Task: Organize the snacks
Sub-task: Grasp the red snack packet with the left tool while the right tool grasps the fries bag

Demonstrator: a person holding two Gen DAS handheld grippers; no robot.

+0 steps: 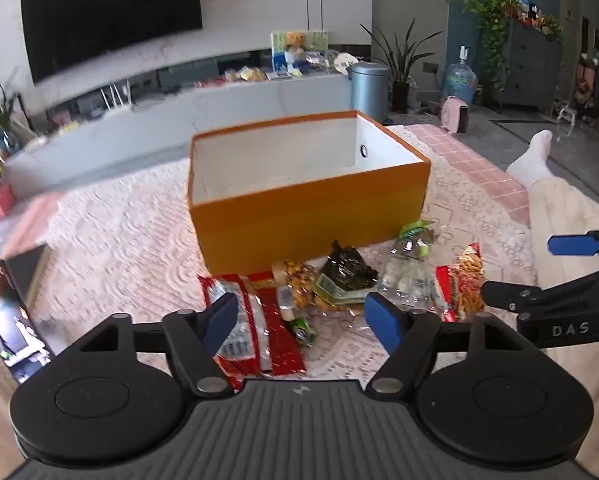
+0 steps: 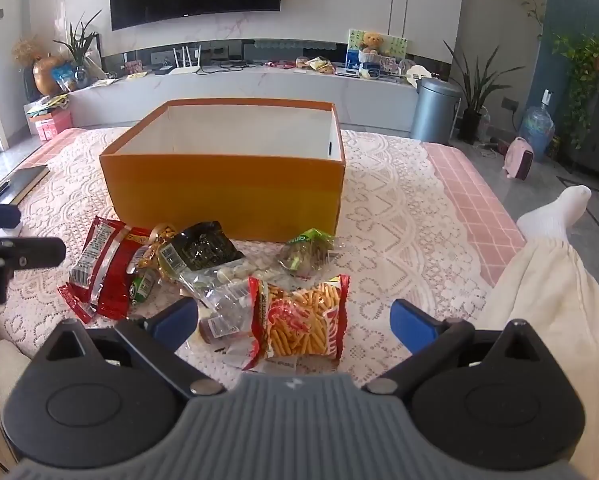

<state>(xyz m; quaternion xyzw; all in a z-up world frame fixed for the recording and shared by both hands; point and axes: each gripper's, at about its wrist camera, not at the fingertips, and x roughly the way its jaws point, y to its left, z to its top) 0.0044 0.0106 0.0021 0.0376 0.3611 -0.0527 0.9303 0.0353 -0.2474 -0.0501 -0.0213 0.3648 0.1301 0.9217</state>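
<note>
Snack packets (image 2: pixel 203 276) heaped before orange box (image 2: pixel 227 184) on lace-covered table (image 2: pixel 399 216).
Left hand-held gripper (image 1: pixel 301 316): spread, holding nothing. Right hand-held gripper (image 2: pixel 295 324): spread wide over crisps packet (image 2: pixel 299 320).

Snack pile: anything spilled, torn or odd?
Nothing spilled or torn. The packets lie jumbled and overlapping in front of the orange box, which looks empty; the chip-stick bag sits nearest. Both grippers are open, holding nothing.

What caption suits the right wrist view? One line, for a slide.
Open right gripper above a crisp-stick packet, snack pile before an empty orange box.
</note>
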